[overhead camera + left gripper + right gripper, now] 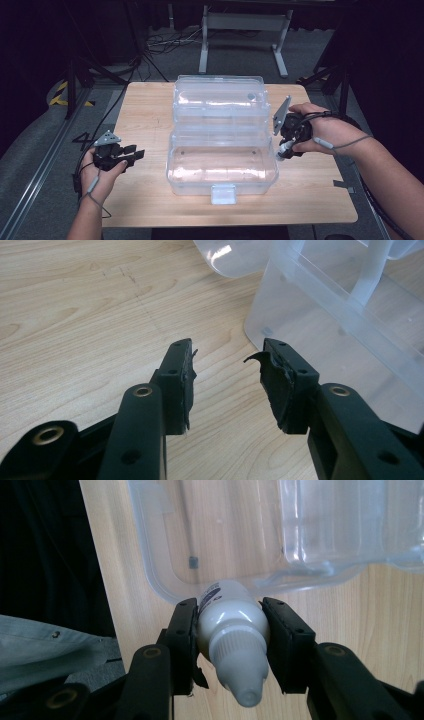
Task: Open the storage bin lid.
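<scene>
A clear plastic box stands open in the middle of the wooden table, its lid tipped back. At the box's right edge, my right gripper is shut on a small white dropper bottle. In the right gripper view the bottle sits squeezed between the pads of the right gripper, nozzle toward the camera, above the box rim. My left gripper rests open to the left of the box. The left gripper has nothing between its jaws, and a box corner lies just beyond.
A white latch sticks out from the box's front wall. Bare wood lies left of the box and along the front edge. Cables and a metal stand are on the floor behind the table.
</scene>
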{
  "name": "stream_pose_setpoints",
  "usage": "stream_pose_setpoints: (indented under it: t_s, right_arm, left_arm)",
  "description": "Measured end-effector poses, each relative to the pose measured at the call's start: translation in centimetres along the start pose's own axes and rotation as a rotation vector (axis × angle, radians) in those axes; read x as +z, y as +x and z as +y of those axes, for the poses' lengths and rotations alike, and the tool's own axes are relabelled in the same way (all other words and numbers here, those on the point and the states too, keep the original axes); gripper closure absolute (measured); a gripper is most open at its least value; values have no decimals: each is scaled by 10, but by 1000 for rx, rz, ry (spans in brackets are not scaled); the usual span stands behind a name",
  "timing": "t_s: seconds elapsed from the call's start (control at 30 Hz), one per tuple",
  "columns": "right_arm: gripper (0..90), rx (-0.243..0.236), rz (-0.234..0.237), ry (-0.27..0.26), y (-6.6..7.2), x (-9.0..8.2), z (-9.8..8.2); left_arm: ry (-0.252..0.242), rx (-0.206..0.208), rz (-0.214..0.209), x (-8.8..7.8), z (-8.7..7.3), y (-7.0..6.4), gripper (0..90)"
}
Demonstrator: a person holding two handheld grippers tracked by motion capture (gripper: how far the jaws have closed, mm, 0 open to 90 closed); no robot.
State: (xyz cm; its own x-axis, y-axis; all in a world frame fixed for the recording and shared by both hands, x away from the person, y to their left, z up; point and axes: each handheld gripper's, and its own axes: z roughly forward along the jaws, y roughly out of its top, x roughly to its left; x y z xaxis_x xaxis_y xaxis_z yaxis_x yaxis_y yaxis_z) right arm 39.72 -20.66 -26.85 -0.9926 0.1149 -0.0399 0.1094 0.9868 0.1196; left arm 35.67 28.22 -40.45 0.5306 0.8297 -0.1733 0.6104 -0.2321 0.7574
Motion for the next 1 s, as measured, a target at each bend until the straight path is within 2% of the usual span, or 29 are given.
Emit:
stream_pose_setpoints:
  t_s: [0.43, 0.57, 0.6, 0.63, 1.0]
  right_arm:
    - [601, -34, 17, -5, 6, 9, 19]
    - [601, -42, 34, -8, 8, 15, 23]
    - [601, -32, 42, -11, 9, 17, 23]
    - [601, -43, 41, -8, 9, 18, 24]
    - [601, -61, 79, 25, 9, 49, 29]
  left_arm:
    - [0, 1, -4, 2, 1, 1, 574]
    - [-3, 3, -6, 2, 2, 1, 574]
    - [-3, 4, -6, 2, 2, 1, 574]
    - [-3, 2, -8, 2, 2, 1, 574]
    - [-4, 4, -5, 2, 2, 2, 573]
